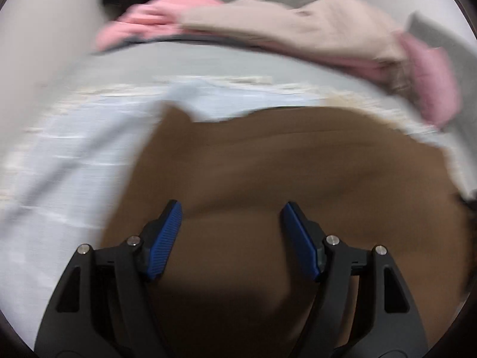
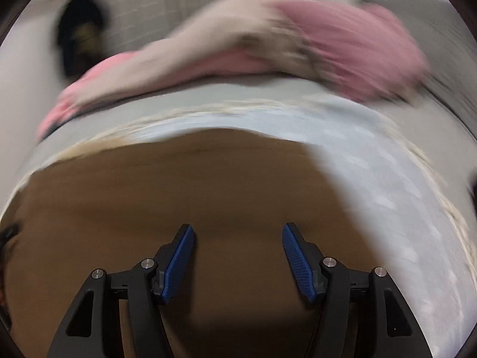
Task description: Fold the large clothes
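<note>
My right claw sits at the bottom centre of the frame, its blue pads spread wide with nothing between them. Under and ahead of it a brown garment fills the lower half, lying flat on a pale blue cloth with a cream fringe along its edge. Across the upper frame a blurred heap of pink clothes and a beige piece rests at the far side. A dark shape stands upper left, too smeared to identify.

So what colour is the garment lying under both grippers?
Plain brown garment, no visible pattern; the left wrist view shows it best.
</note>
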A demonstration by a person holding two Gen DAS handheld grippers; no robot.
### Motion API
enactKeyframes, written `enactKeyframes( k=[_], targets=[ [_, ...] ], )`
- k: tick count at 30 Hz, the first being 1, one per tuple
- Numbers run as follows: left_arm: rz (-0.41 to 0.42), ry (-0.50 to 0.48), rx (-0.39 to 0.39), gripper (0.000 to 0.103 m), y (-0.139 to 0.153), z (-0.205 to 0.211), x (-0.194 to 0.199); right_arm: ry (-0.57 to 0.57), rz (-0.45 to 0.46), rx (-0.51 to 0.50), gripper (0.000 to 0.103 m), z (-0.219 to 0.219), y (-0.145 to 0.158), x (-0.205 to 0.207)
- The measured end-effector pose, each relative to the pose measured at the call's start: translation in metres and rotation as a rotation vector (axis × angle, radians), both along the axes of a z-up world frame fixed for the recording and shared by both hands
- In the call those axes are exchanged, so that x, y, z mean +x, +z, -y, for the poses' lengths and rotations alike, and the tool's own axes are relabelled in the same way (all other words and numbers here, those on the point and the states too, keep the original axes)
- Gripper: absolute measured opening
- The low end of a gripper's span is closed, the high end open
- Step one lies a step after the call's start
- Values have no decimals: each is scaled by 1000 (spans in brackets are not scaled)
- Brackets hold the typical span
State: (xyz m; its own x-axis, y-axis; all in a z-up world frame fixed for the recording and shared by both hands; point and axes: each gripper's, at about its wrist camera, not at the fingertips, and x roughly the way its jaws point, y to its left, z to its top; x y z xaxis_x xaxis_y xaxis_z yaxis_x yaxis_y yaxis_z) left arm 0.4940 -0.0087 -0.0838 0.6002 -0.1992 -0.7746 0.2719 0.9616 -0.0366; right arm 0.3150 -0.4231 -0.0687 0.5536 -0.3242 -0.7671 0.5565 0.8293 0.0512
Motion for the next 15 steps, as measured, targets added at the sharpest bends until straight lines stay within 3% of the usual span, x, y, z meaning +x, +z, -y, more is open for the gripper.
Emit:
enactKeyframes(
  k=[2,4,7,11,13,15],
  targets=[
    [-4,115,55,72,6,-25,-5,-186,-55,-46,64,34,2,-36],
    [-10,141,38,72,13,-37,-18,-257,-22,-25,65,47,14,-67],
    [11,67,-15,72,27,-29,-59,-150,-3,-129,65,10,35,-90],
    [-34,-86,-92,83,22,-2,-122,65,34,-86,68,-50,38,-99],
    [-99,-91,-39,83,1,0,-144,130,-27,-71,69,-69,19,-100],
    [-86,-78,-45,83,2,-13,-162,89,-142,-120,69,-66,-3,-105]
  ],
)
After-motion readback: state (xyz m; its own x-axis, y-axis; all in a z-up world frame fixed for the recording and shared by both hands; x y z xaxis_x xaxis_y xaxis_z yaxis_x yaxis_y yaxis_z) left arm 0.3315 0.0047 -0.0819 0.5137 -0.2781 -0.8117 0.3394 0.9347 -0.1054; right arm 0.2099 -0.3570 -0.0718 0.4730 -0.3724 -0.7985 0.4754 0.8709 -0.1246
